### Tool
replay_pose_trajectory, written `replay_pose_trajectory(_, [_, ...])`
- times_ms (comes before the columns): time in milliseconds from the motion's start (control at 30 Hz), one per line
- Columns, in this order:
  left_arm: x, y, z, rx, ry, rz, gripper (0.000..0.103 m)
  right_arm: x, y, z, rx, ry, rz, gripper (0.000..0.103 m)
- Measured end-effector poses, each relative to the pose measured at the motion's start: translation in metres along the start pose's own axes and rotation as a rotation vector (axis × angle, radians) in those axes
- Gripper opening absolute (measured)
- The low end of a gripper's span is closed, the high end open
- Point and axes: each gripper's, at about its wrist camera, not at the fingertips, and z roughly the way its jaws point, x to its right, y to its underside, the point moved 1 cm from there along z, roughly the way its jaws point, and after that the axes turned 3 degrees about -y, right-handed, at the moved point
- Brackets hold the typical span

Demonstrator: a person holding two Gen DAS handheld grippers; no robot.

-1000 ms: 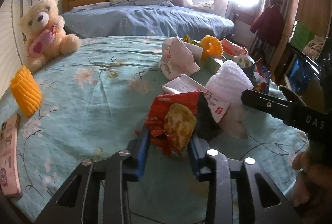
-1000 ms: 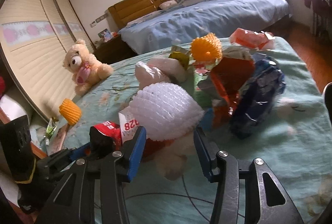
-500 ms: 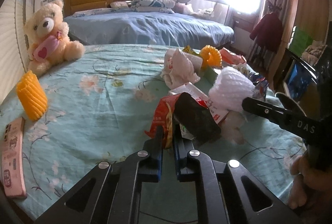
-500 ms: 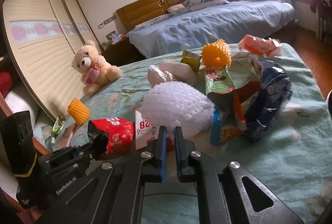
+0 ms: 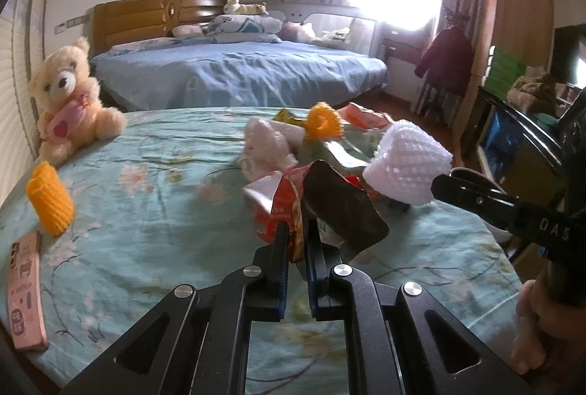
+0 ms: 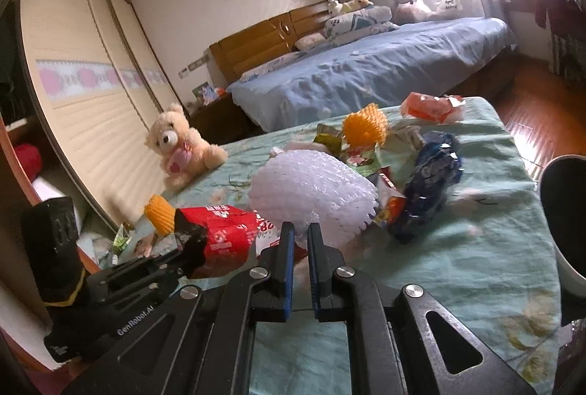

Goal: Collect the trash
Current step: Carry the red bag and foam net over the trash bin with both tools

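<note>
Both claws have just snapped shut, the left gripper [image 5: 296, 230] pinching the red snack bag [image 5: 285, 200] and the right gripper [image 6: 300, 233] the white foam net [image 6: 311, 186], both now lifting clear of the bedspread [image 5: 154, 182].

Left gripper [image 5: 296, 233] jaws clamped tight. Right gripper [image 6: 300, 235] likewise, angled downward. Bare hand [image 5: 542, 329] grips right handle.

L tongs [image 5: 297, 237] pinching red wrapper [image 5: 284, 208]

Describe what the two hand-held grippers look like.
Left hand-held gripper: black angular frame with triangular cut-outs, silver pivot bolts, blue pads. Right hand-held gripper: the same build. White lettering marks their sides, "GenRobot.AI" on the left one. No cables or sleeves show.
</note>
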Motion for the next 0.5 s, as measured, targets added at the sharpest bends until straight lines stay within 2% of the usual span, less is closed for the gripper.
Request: replay_pose_trajectory(500, [0.067, -0.011, 0.016, -0.038, 0.134, 0.134, 0.007, 0.066, 0.007, -0.057, 0.06, 0.15, 0.099, 0.007])
